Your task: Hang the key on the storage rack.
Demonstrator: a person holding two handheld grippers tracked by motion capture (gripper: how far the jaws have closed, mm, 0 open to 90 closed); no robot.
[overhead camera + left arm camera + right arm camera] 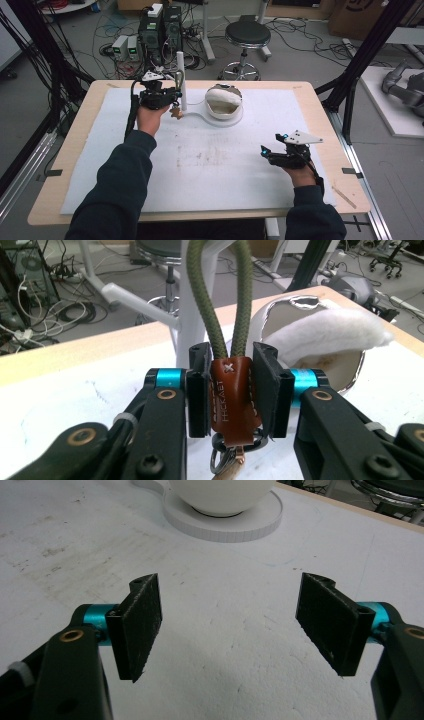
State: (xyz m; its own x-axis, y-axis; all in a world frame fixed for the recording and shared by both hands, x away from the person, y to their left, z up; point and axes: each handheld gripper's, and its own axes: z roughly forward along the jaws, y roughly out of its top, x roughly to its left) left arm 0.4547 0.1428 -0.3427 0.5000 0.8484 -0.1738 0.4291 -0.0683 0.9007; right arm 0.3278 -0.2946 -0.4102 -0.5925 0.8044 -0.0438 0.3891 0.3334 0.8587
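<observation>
Keychain (231, 395): light, limp cord loop, firm leather tab. Clamped at tab by left gripper (231, 390), beside white stand (180, 80). Best held there. Right gripper (240, 625) wide open, empty.

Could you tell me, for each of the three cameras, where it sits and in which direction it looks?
High view: above the person's side, looking forward and down on the table; both forearms show.
Left gripper view: on the left gripper, looking along jaws shut on the brown leather tab.
Right gripper view: on the right gripper, jaws open over the white mat.
Shared: the white bowl shows in all three views.
</observation>
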